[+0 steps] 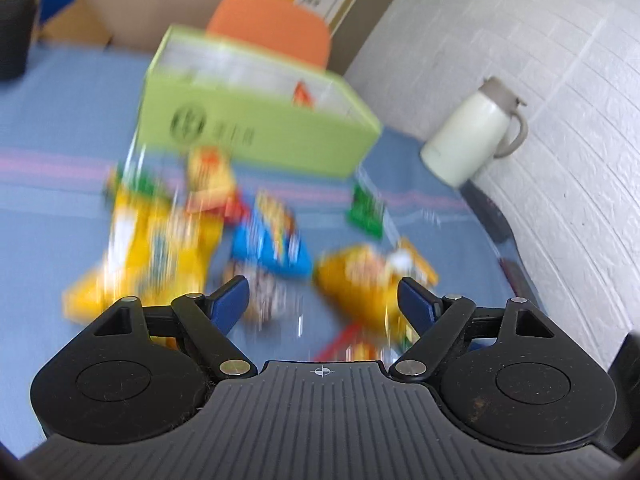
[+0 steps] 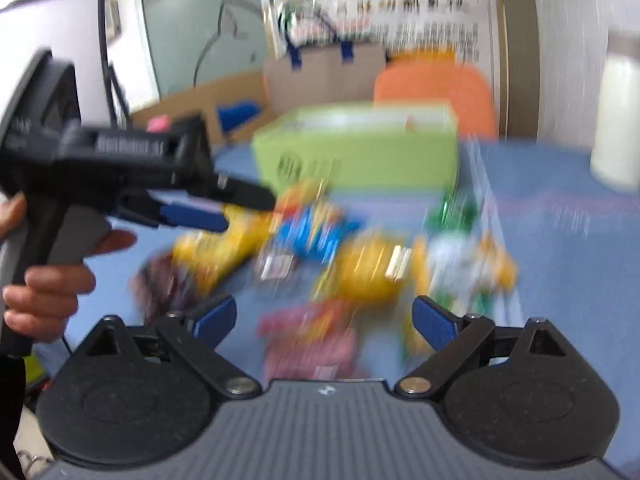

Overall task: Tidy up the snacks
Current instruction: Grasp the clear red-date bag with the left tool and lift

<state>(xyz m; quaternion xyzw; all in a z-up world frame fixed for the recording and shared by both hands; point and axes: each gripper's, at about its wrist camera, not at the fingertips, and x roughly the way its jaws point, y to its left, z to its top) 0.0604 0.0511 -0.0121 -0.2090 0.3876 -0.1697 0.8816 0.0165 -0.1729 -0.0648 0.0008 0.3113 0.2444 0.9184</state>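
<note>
Both views are motion-blurred. Several snack packets lie loose on a blue tablecloth (image 1: 48, 128): a large yellow bag (image 1: 156, 248), a blue packet (image 1: 272, 240), an orange-yellow bag (image 1: 360, 280) and a small green packet (image 1: 366, 210). Behind them stands an open light-green box (image 1: 256, 128), also in the right wrist view (image 2: 360, 152). My left gripper (image 1: 322, 300) is open and empty above the near packets; it shows from the side in the right wrist view (image 2: 224, 210). My right gripper (image 2: 324, 320) is open and empty above a pink packet (image 2: 312, 344).
A cream thermos jug (image 1: 476, 132) stands at the table's right edge by a white brick wall. An orange chair (image 1: 276, 24) and a cardboard box (image 2: 320, 76) are behind the table. A dark monitor stands at the left (image 2: 44, 88).
</note>
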